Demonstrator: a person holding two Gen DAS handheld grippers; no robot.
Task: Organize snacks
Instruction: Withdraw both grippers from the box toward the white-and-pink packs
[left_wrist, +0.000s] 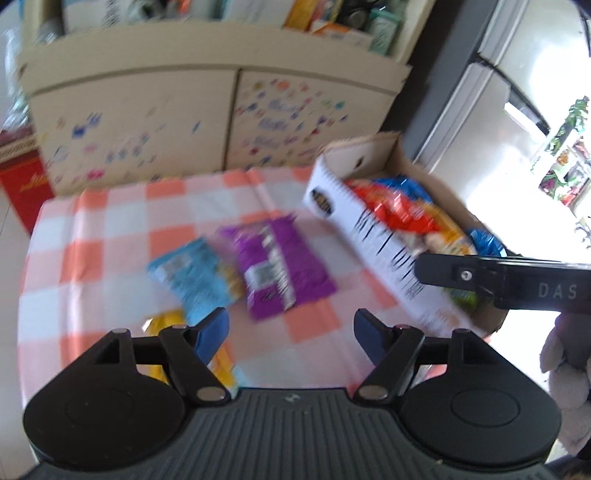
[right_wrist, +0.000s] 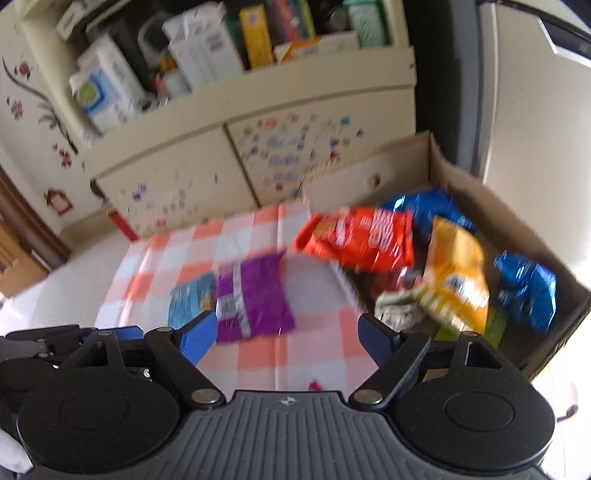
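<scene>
A purple snack bag (left_wrist: 277, 266) (right_wrist: 253, 299) and a light blue bag (left_wrist: 194, 277) (right_wrist: 192, 299) lie side by side on the pink-checked cloth (left_wrist: 110, 236) (right_wrist: 317, 347). A yellow packet (left_wrist: 166, 325) lies partly under my left gripper (left_wrist: 291, 332), which is open and holds nothing. My right gripper (right_wrist: 288, 334) is open too, with nothing between its fingers. To the right stands a cardboard box (left_wrist: 369, 229) (right_wrist: 509, 221) holding a red bag (left_wrist: 391, 210) (right_wrist: 362, 236), an orange-yellow bag (right_wrist: 458, 273) and blue bags (right_wrist: 524, 291). The red bag hangs over the box's left rim.
A cream cabinet (left_wrist: 140, 122) (right_wrist: 177, 177) with stickers on its doors stands behind the cloth, its shelf crowded with boxes. The other hand's gripper body (left_wrist: 517, 277) reaches in from the right over the box. A red paper bag (left_wrist: 26, 184) stands at far left.
</scene>
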